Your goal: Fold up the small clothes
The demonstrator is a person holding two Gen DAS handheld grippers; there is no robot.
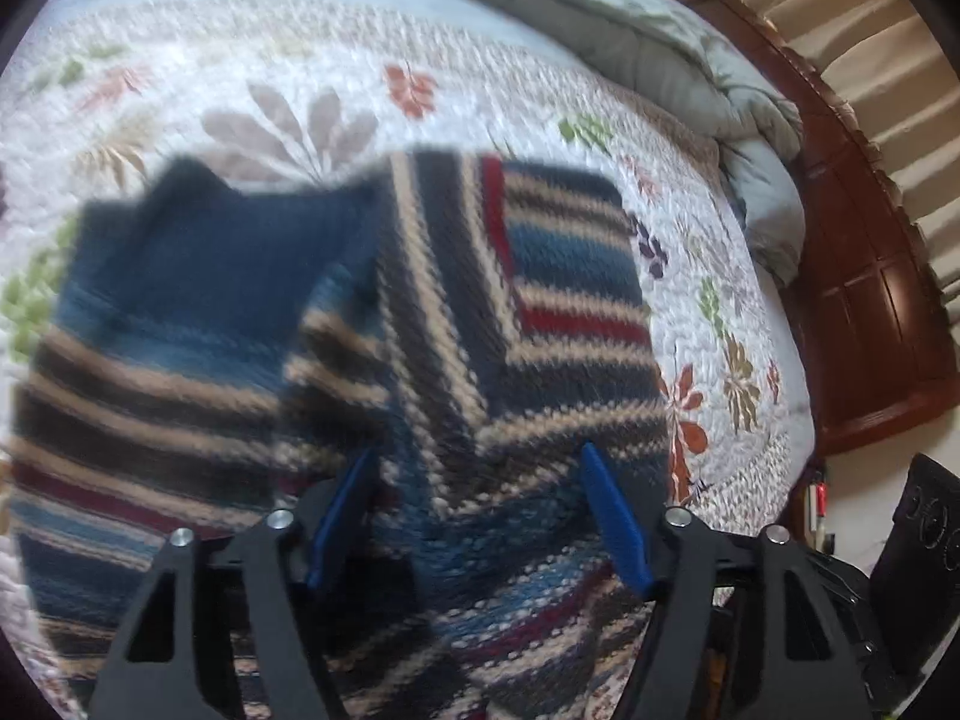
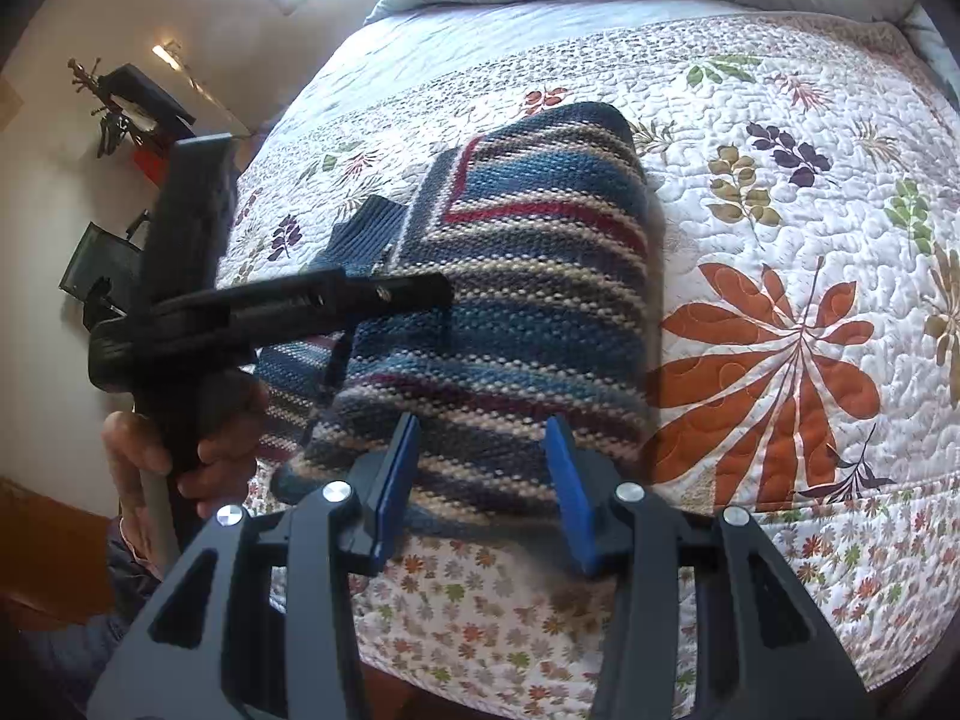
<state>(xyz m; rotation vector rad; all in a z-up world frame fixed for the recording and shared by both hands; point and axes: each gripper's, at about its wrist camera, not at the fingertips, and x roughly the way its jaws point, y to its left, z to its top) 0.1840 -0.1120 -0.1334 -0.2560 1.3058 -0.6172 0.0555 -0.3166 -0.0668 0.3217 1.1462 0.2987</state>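
Hovering low over the striped knitted sweater (image 1: 420,330), the left gripper (image 1: 480,456) has its two blue fingers (image 1: 612,516) spread wide with nothing between them. The right gripper (image 2: 480,426) is also wide open and holds nothing; its blue fingertips stand at the near edge of the sweater, and I cannot tell if they touch it. The sweater lies partly folded on the floral quilt (image 2: 780,330) of the bed, near the front edge. A grey duvet (image 1: 660,48) is bunched at the far side, beside a dark wooden headboard (image 1: 870,276)
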